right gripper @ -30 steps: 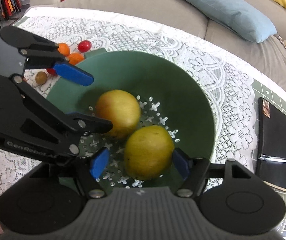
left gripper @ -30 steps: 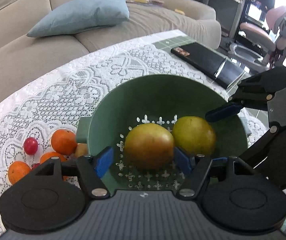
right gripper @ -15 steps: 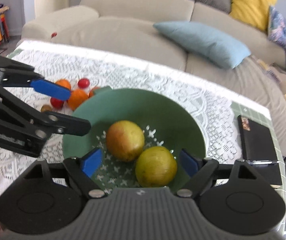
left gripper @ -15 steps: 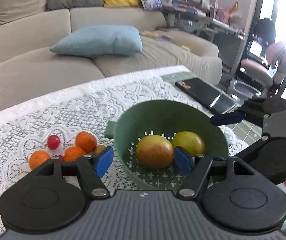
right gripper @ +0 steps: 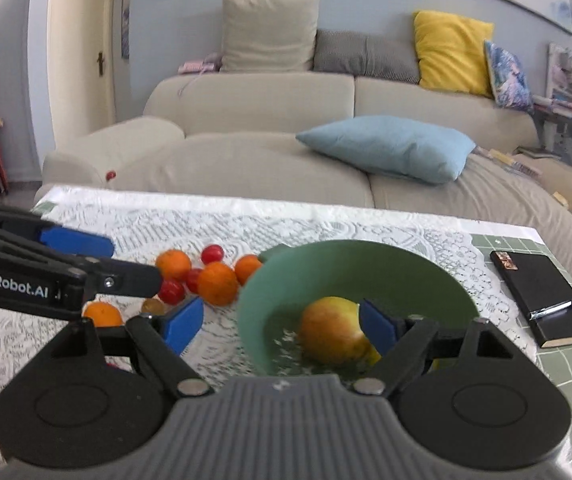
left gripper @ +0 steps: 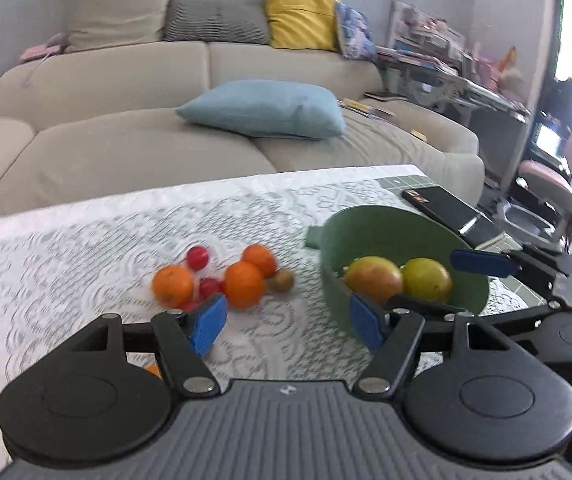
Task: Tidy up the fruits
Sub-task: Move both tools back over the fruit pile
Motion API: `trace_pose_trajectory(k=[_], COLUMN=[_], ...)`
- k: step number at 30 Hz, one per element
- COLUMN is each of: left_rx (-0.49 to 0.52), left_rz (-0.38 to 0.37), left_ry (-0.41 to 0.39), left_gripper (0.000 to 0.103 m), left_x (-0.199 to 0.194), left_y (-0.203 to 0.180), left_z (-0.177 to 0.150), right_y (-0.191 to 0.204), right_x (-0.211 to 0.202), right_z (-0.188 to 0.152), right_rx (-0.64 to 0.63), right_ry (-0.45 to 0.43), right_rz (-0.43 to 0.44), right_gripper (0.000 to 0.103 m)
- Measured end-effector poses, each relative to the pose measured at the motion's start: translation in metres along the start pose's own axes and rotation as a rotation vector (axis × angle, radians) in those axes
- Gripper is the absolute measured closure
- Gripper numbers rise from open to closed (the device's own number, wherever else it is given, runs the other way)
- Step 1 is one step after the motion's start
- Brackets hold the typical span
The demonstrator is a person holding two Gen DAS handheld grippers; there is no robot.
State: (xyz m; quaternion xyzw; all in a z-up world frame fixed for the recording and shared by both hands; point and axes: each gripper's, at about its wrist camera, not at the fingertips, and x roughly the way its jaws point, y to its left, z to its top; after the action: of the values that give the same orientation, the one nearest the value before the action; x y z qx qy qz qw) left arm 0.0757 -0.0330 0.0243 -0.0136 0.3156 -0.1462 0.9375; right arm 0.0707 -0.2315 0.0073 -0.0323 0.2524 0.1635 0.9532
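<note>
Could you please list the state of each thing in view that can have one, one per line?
Green colander bowl: upright, holding two large fruits.
Reddish fruit: in the bowl.
Yellow-green fruit: in the bowl, beside it.
Oranges: loose on the lace cloth.
Black notebook: closed, pen clipped on.
Left hand-held gripper: open, empty.
Right hand-held gripper: open, empty.

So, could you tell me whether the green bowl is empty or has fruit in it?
It has fruit in it: the green bowl holds two large yellowish fruits.
</note>
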Motion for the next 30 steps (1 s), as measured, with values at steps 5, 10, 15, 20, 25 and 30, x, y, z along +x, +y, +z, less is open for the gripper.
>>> trace_pose_trajectory(k=[5,10,15,20,25,30], left_rx=[-0.059,-0.105,-0.127,-0.129,-0.084,-0.155], left_rz=[0.043,0.047,0.018,-0.008,0.023,0.060], left_ry=[-0.029,-0.033,-0.023,-0.005,-0.006,-0.023], left_gripper=[0.021,0.022,0.030,0.036,0.038,0.041], left_x=[-0.011,-0.017,-0.026,-0.021,-0.012,-0.005], left_y=[0.023,0.037,0.047,0.051,0.046,0.060], left_z=[-0.019,-0.038,-0.060,-0.078,-0.087,-0.090], right_y=[0.024,0.046,0.058,0.057,0.057,0.058], right_x=[-0.001,0.001,0.007,0.016,0.021,0.029], right_z=[-0.014,-0.030,-0.047,-0.057,-0.064,-0.066], right_rx=[0.031,0.009,-0.030,-0.036,-0.026,-0.009], right_ry=[-0.041,-0.071,-0.053,-0.015,0.016,0.040], right_rz=[0.005,0.014,0.008,0.016,0.042,0.061], right_gripper=[0.021,0.025,0.037,0.051,0.056,0.056])
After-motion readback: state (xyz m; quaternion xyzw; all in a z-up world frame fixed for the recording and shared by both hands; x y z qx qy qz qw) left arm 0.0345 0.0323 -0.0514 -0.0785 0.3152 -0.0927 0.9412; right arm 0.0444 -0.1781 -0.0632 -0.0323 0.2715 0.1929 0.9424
